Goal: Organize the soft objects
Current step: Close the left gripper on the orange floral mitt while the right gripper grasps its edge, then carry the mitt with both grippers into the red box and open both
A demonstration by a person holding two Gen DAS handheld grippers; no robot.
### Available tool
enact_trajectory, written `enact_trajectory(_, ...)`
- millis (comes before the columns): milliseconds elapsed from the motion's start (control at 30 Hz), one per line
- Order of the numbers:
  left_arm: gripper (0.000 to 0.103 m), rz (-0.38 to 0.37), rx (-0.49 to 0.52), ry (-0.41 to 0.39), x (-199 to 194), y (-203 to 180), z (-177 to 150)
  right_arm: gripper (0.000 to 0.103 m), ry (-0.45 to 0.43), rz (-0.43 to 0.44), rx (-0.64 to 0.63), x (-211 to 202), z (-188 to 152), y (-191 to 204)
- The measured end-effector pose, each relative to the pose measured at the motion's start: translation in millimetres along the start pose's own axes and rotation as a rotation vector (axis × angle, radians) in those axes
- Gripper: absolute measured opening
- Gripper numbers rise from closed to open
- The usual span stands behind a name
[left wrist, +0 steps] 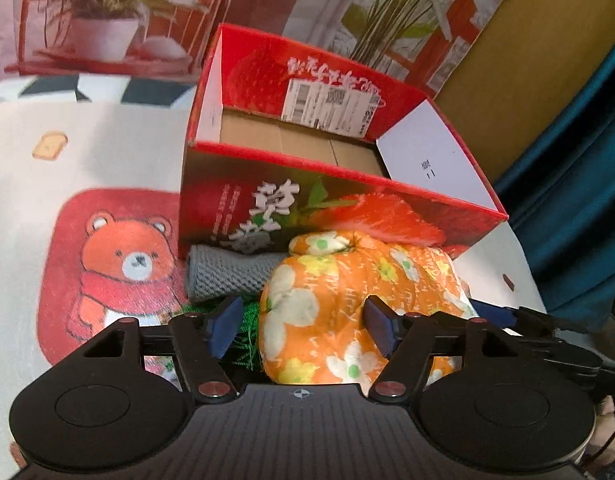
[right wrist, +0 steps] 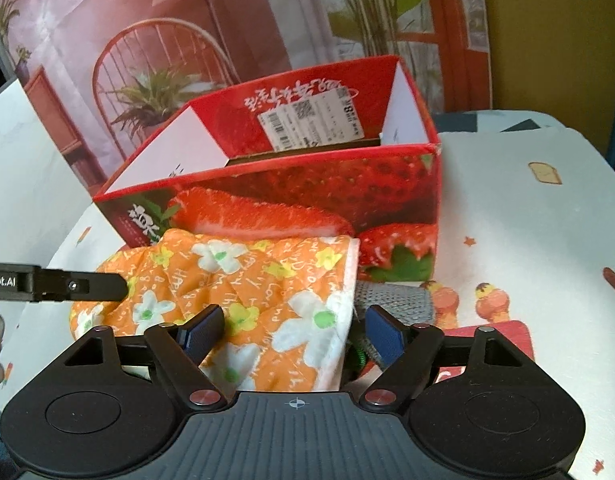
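**Ana:** Left wrist view first: the left gripper (left wrist: 303, 326) has its blue pads spread, and the orange flowered quilt (left wrist: 347, 304) bulges up between them. The right pad looks to lie against the cloth, but I can't tell whether it presses; the left pad (left wrist: 225, 326) stands clear of it, over something green and netted (left wrist: 243, 320).

**Ben:** And the quilt itself?

**Ana:** Bundled on the tablecloth (left wrist: 107, 148), right against the front wall of the red strawberry carton (left wrist: 339, 204). A grey knitted cloth (left wrist: 227, 274) lies beside it on the left, also touching the carton. Both are outside the carton, whose brown floor is bare where it shows.

**Ben:** From the right wrist view, the right gripper (right wrist: 293, 334) is also spread, with the quilt's white-edged end (right wrist: 267, 300) lying between its pads. The left pad seems to touch the fabric; the right one is apart from it, in front of the grey knit (right wrist: 391, 298).

**Ana:** So neither is pinching?

**Ben:** Not that I can see. The other gripper's black finger (right wrist: 87, 286) reaches the quilt's far end from the left. The carton stands near the back edge of the tabletop, open side up, a shipping label (right wrist: 311, 124) on its rear inner wall.
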State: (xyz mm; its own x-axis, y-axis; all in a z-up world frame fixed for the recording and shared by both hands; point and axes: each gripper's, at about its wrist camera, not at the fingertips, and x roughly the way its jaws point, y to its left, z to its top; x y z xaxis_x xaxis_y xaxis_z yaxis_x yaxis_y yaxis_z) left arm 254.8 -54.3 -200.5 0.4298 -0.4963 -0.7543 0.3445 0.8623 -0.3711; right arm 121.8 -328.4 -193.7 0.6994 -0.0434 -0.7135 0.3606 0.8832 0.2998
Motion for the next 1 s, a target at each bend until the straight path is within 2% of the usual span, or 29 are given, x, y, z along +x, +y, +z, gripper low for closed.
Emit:
enact_trajectory(133,0.067,-0.021,0.002,0.012,1,0,-6,0.068,0.025,-0.011,-0.019,4,3,5)
enact_trajectory(200,0.044,-0.038,-0.001,0.014,1,3,-7,0.067,0.026,-0.015,-0.022,4,3,6)
enact_trajectory(233,0.044,-0.048,-0.005,0.014,0,4,-7,0.067,0.029,-0.014,-0.019,4,3,5)
enact_trajectory(433,0.026,-0.063,0.015,-0.005,-5,4,-7,0.064,0.039,-0.009,0.001,6,-2,2)
enact_trajectory(567,0.016,-0.052,0.069,-0.033,-12,-6,-10,0.039,0.035,-0.036,-0.014,3,-1,5)
enact_trajectory(633,0.015,-0.049,0.096,-0.047,-17,-11,-10,0.027,0.017,-0.040,-0.023,-5,1,6)
enact_trajectory(700,0.014,-0.046,0.126,-0.061,-23,-16,-10,0.011,0.001,-0.043,-0.030,-13,4,7)
enact_trajectory(833,0.014,-0.050,0.195,-0.128,-43,-26,-14,0.010,-0.065,0.003,-0.041,-36,10,8)
enact_trajectory(1000,0.014,-0.034,0.217,-0.206,-69,-32,-10,0.009,-0.140,0.052,-0.074,-62,21,16)
